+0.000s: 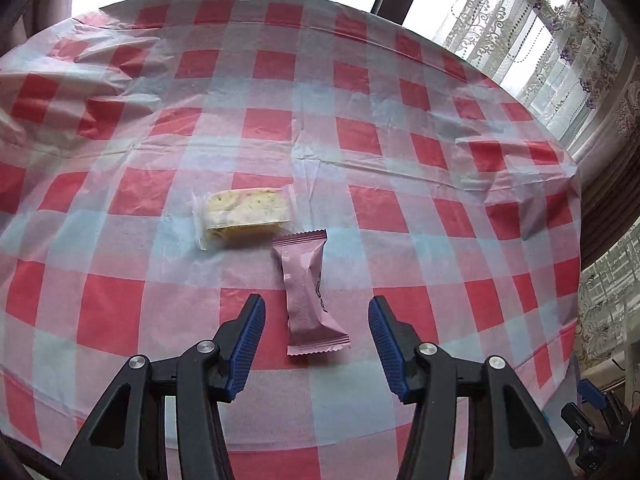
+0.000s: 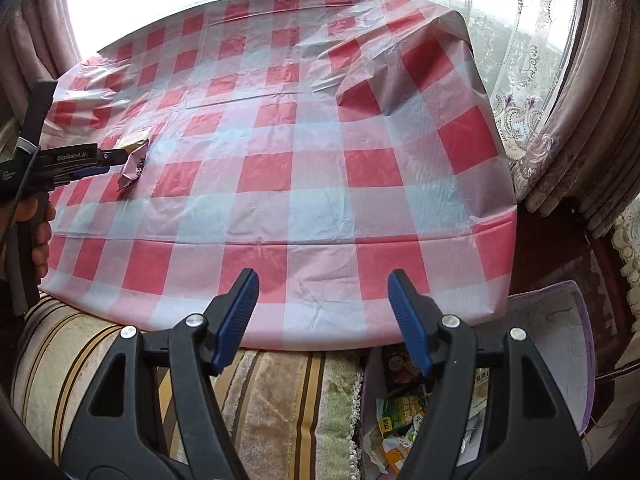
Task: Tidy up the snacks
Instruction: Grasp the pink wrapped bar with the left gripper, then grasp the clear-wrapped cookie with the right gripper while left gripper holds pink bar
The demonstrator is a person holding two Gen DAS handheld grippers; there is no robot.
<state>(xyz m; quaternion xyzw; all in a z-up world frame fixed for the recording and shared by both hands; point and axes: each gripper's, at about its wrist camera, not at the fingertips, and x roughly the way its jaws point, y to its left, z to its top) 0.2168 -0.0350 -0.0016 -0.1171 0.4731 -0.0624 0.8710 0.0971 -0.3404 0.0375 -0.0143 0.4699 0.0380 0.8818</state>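
A pink snack packet (image 1: 308, 296) lies lengthwise on the red-and-white checked tablecloth (image 1: 400, 208). My left gripper (image 1: 316, 301) is open and straddles the packet, its blue pads (image 1: 250, 340) clear of the wrapper on both sides. Just beyond lies a pale yellow cake in a clear wrapper (image 1: 244, 216), touching the pink packet's far end. My right gripper (image 2: 323, 277) is open and holds nothing, hovering over the table's near edge. In the right wrist view the left gripper (image 2: 124, 162) shows at the far left over the pink packet (image 2: 134, 168).
A lavender box (image 2: 576, 320) with several snack packs (image 2: 400, 416) sits below the table's near right corner. A striped cushion (image 2: 260, 400) lies under the near edge. A hand (image 2: 40, 236) grips the left tool. Lace curtains (image 2: 520, 60) hang behind the rumpled cloth.
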